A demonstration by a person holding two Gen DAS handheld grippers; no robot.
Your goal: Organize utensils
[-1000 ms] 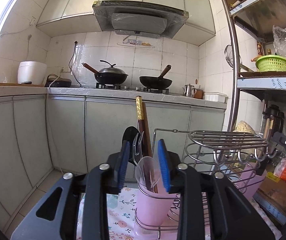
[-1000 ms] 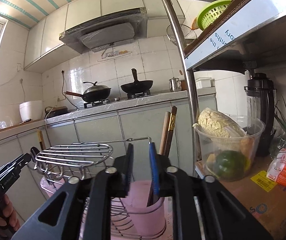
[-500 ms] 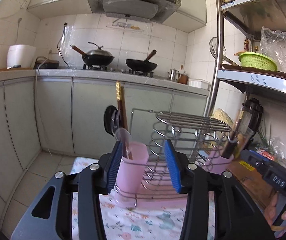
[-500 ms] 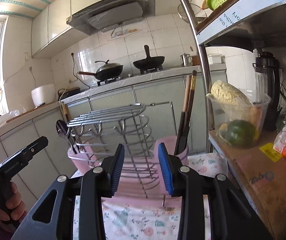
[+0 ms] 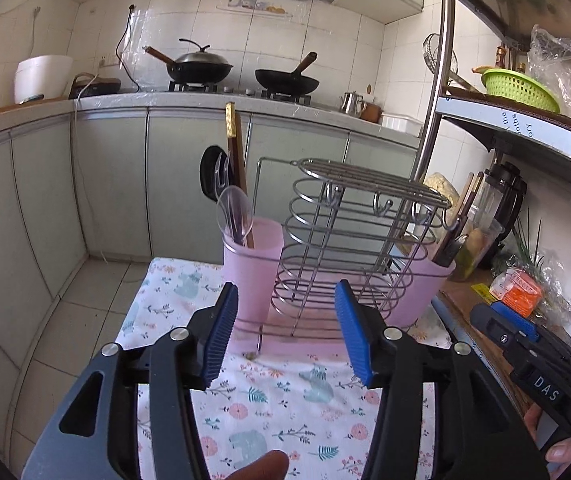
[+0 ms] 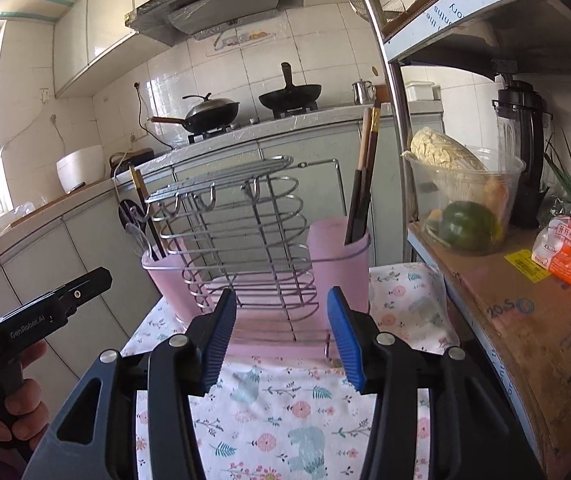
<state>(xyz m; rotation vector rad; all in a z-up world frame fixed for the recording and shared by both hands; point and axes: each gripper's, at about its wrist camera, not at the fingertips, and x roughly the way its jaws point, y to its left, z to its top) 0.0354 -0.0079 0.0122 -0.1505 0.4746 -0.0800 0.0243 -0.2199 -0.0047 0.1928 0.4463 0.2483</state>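
Note:
A wire rack with a pink base stands on a floral cloth. Its left pink cup holds a clear spoon, a clear fork, a black spoon and chopsticks. Its right pink cup holds dark chopsticks. In the right wrist view the rack shows with the right cup and its chopsticks. My left gripper is open and empty, in front of the rack. My right gripper is open and empty, also in front of it.
A metal shelf post and shelves stand to the right. A cardboard box carries a plastic bowl of vegetables, a blender and an orange packet. Kitchen cabinets and a stove with woks lie behind.
Both grippers have opened wide and pulled back from the pink cups. The utensils stay in the cups.

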